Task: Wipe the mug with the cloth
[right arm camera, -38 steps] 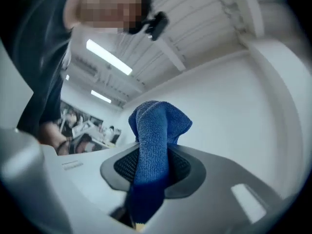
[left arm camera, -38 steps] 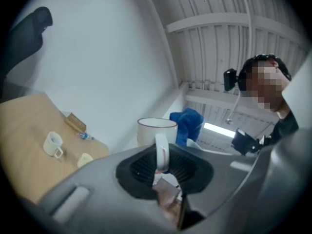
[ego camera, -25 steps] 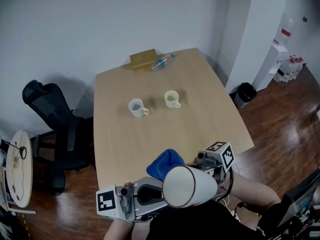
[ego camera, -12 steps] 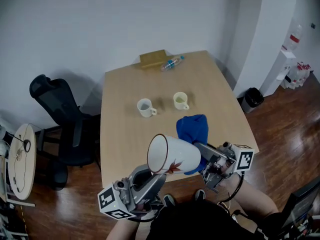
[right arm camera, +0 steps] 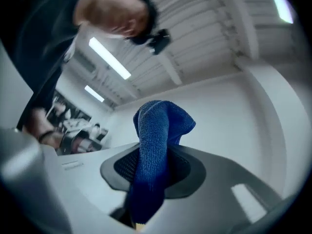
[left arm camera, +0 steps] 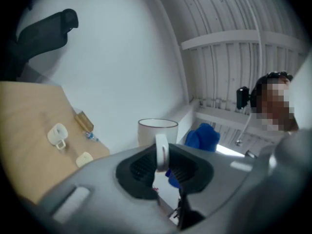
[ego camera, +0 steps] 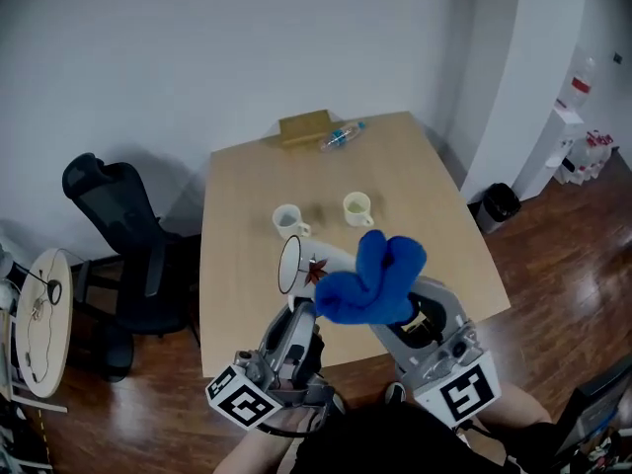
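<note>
lifted since a second ago, the bunched blue cloth [ego camera: 370, 276] now overlaps the white ceramic mug [ego camera: 292, 265]. left gripper [left arm camera: 161, 162] pinches the mug's handle; right gripper [right arm camera: 152, 167] clamps the cloth.

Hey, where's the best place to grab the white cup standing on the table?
Grip the white cup by its handle, probably coming from the near right in the head view: it stands upright and the handle juts out toward that side.
</note>
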Tool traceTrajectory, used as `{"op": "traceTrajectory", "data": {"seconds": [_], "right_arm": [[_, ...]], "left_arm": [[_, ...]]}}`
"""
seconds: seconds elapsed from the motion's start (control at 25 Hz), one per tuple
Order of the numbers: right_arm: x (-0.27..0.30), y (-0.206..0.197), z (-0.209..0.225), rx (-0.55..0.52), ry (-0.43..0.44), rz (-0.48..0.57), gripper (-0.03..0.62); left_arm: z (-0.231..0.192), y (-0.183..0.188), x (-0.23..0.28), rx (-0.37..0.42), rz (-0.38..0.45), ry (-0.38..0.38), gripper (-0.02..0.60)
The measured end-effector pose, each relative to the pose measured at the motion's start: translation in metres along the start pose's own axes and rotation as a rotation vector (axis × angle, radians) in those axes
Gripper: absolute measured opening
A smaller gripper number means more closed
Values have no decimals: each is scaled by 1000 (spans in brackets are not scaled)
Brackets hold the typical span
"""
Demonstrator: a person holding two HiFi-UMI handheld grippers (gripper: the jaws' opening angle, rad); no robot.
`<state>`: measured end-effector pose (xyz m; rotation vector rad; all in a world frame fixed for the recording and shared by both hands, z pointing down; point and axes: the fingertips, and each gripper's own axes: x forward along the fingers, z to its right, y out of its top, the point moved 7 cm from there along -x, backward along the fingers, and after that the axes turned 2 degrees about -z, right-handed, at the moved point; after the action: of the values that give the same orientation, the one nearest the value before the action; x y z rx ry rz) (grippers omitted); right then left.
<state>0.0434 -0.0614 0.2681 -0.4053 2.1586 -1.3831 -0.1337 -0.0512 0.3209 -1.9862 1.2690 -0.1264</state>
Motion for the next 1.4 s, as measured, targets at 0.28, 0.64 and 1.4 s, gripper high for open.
{"op": "traceTrajectory", "data": {"seconds": [0.28, 0.64, 1.4], "right_arm": [[4, -12, -50, -529, 77, -60, 112], [9, -20, 48, 704, 240, -7, 112], [2, -106, 15, 1762, 366, 214, 112]], "left_arm": [[10, -15, 1, -133, 0, -61, 61], [25, -2, -8, 31, -102, -253, 61], [60, 8, -13, 111, -32, -410, 61]]}}
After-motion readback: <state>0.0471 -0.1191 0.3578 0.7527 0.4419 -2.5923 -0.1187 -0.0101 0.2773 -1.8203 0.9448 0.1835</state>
